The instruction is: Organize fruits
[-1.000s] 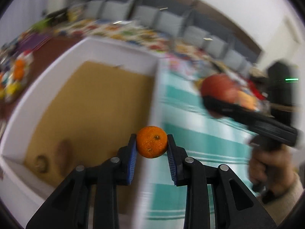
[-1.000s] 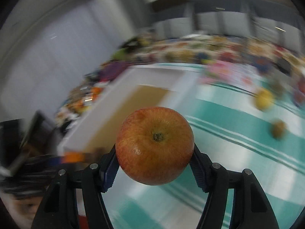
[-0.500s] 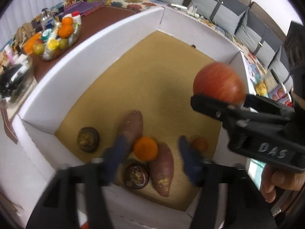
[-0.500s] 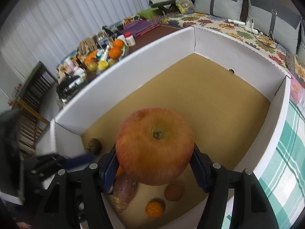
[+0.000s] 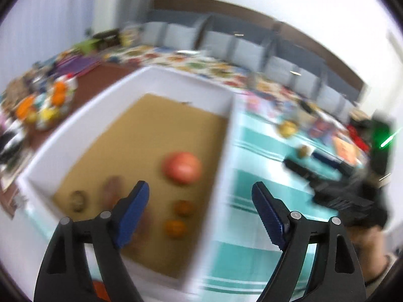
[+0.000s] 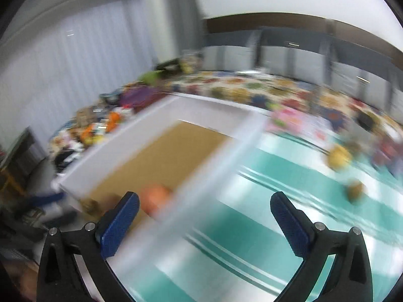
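A white box (image 5: pixel 228 136) with a brown floor holds a red apple (image 5: pixel 182 167), an orange mandarin (image 5: pixel 175 227), a second small orange fruit (image 5: pixel 184 207) and darker blurred pieces at the near left. My left gripper (image 5: pixel 200 211) is open and empty above the box's right wall. My right gripper (image 6: pixel 204 222) is open and empty over that wall (image 6: pixel 214 173); the apple (image 6: pixel 156 198) shows just left of it. On the striped cloth a yellow fruit (image 6: pixel 338 156) and a small brown fruit (image 6: pixel 355 191) lie at the far right.
A teal and white striped cloth (image 6: pixel 264 226) covers the table right of the box. A bowl of mixed fruit (image 5: pixel 50 105) stands on a brown table at the left. A patterned sofa with grey cushions (image 5: pixel 226 47) runs along the back.
Both grippers have let go: the mandarin and the apple now lie in the box. Both grippers have pulled up and back, and the views swing toward the striped cloth.
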`<state>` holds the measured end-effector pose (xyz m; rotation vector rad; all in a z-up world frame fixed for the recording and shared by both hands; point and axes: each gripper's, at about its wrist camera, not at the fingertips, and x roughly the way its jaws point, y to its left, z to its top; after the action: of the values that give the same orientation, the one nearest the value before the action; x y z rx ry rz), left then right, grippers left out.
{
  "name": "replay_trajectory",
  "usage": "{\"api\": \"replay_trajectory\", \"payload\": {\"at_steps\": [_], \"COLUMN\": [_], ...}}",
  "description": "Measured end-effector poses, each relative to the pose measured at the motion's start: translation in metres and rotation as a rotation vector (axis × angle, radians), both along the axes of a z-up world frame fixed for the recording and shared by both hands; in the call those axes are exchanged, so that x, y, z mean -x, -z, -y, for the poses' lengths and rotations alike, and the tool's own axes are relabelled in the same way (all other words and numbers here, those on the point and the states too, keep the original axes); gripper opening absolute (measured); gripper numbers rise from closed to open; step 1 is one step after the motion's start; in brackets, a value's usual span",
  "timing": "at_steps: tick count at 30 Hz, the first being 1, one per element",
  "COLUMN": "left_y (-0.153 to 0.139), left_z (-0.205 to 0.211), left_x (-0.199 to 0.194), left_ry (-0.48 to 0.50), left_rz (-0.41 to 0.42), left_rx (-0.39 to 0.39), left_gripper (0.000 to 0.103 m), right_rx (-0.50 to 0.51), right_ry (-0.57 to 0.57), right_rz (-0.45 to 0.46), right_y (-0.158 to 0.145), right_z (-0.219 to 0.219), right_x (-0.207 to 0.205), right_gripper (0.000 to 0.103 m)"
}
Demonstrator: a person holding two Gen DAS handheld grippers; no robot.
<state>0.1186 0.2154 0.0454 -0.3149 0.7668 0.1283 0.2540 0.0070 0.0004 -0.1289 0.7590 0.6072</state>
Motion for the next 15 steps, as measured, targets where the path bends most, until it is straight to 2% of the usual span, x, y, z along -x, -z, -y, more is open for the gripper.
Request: {"api": "replay_trajectory", "payload": {"at_steps": [3, 6, 10, 13, 15], "left_y": [0.012, 0.046, 0.095, 0.121, 0.132], "left_z": [0.053, 0.102, 0.155, 0.187, 0.203], "left_x": [-0.013, -0.029, -0.052, -0.075, -0.092], "left_ry": [0.127, 0.224, 0.309, 0.343, 0.335], "left_rz": [-0.008, -0.048, -0.102, -0.119, -0.109], "left_rx": [0.012, -0.01, -0.038, -0.076, -0.128], "left_gripper": [0.087, 0.087, 0.087, 0.087, 0.087], "right_rx": [0.113, 0.217, 0.265, 0.268, 0.277], "right_ry": [0.143, 0.279, 0.396, 0.433, 0.438], "right_rz": [-0.027, -0.077, -0.063, -0.06, -0.075], "right_y": [0.05, 0.092, 0.108, 0.11, 0.115], "right_z": [0.078, 0.148, 0.208, 0.221, 0.223], "right_x": [0.004, 0.01, 0.014, 0.005, -0.009], "right_gripper": [0.103, 0.103, 0.103, 0.103, 0.103]}}
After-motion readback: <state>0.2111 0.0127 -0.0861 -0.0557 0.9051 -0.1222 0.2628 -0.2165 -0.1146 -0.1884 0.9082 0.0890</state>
